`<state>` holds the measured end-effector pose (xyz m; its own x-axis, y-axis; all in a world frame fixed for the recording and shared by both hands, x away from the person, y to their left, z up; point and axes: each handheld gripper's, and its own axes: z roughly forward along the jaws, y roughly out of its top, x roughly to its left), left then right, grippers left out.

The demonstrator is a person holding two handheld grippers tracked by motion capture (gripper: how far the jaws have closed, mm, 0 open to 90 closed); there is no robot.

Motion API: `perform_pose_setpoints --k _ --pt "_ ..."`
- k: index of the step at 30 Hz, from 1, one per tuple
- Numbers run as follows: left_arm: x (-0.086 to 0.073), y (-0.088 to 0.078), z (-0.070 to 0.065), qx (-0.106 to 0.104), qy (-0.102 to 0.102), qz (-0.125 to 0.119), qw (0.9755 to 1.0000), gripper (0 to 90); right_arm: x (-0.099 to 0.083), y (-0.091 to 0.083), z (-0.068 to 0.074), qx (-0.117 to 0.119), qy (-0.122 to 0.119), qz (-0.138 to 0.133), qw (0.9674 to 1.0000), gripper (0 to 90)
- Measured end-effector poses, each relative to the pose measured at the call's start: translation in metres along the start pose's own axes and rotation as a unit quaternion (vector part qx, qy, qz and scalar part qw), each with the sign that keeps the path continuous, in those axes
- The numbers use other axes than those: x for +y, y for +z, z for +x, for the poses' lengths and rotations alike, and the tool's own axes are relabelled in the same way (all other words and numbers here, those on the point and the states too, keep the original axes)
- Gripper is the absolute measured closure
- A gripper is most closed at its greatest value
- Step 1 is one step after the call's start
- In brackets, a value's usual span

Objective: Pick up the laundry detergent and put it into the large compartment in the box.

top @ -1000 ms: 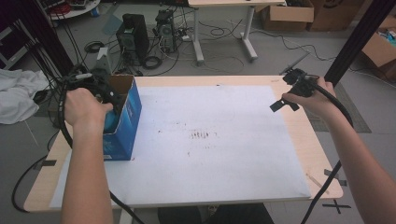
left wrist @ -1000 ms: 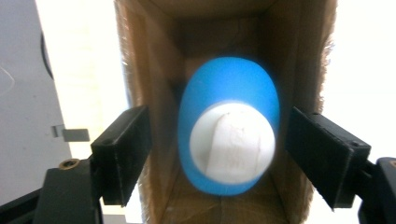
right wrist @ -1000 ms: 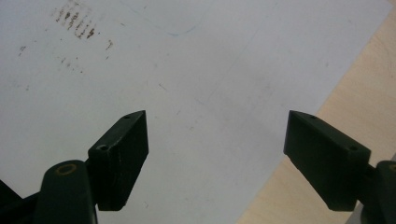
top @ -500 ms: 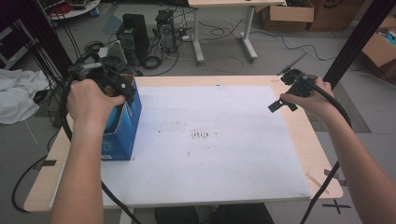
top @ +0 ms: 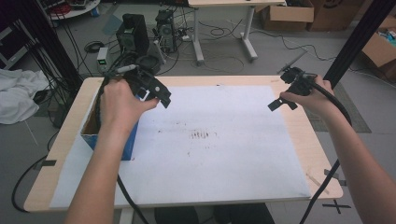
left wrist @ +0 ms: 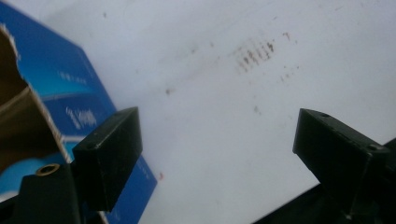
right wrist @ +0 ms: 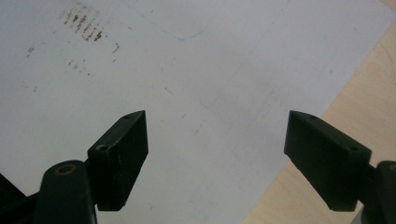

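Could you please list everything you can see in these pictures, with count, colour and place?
box: one, blue outside and brown inside, open top, at the table's left edge
sheet: one, white with brown smudges, covering most of the table
table: one, light wood, centre
second table: one, white legs, behind
computer towers: two, dark, on the floor behind
cardboard boxes: several, brown, on the floor at the rear right
cloth: one, white, on the floor at the left
left gripper: one, black, beside the box, jaws apart and just opened, nothing between them
right gripper: one, black, over the sheet's right edge, jaws apart, nothing between them
forearms: two, from the bottom
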<state>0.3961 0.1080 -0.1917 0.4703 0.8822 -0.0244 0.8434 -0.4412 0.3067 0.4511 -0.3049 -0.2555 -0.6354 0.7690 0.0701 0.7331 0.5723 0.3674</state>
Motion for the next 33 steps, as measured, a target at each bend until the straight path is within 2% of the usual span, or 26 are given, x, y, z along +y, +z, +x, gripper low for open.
perform_pose_setpoints --k 7,9,15,18,21,28,33 --pt "0.006 0.013 -0.024 -0.017 0.05 0.002 0.9986 15.8 -0.001 0.0 -0.001 0.001 0.001 0.0 1.0 21.8" --pt "0.008 0.017 -0.029 -0.03 0.061 0.005 0.9977 16.0 -0.001 -0.001 -0.002 0.0 0.002 -0.001 1.0 21.8" --pt "0.012 0.031 -0.05 -0.045 0.102 0.013 0.9937 15.9 0.0 -0.001 -0.004 -0.001 0.002 -0.001 1.0 21.6" --pt "0.015 0.038 -0.059 -0.039 0.124 0.023 0.9913 15.9 0.001 -0.001 -0.004 -0.002 0.001 0.004 1.0 21.6" --pt "0.017 0.045 -0.065 -0.031 0.132 0.035 0.9901 15.9 0.001 -0.002 -0.003 -0.003 0.0 0.001 1.0 21.6" --pt "0.022 0.054 -0.073 -0.038 0.143 0.043 0.988 15.9 0.0 -0.004 -0.003 -0.005 0.0 0.0 1.0 21.7" --pt "0.023 0.055 -0.076 -0.041 0.144 0.046 0.9877 15.8 0.0 -0.003 -0.004 -0.005 0.001 0.001 1.0 21.7"
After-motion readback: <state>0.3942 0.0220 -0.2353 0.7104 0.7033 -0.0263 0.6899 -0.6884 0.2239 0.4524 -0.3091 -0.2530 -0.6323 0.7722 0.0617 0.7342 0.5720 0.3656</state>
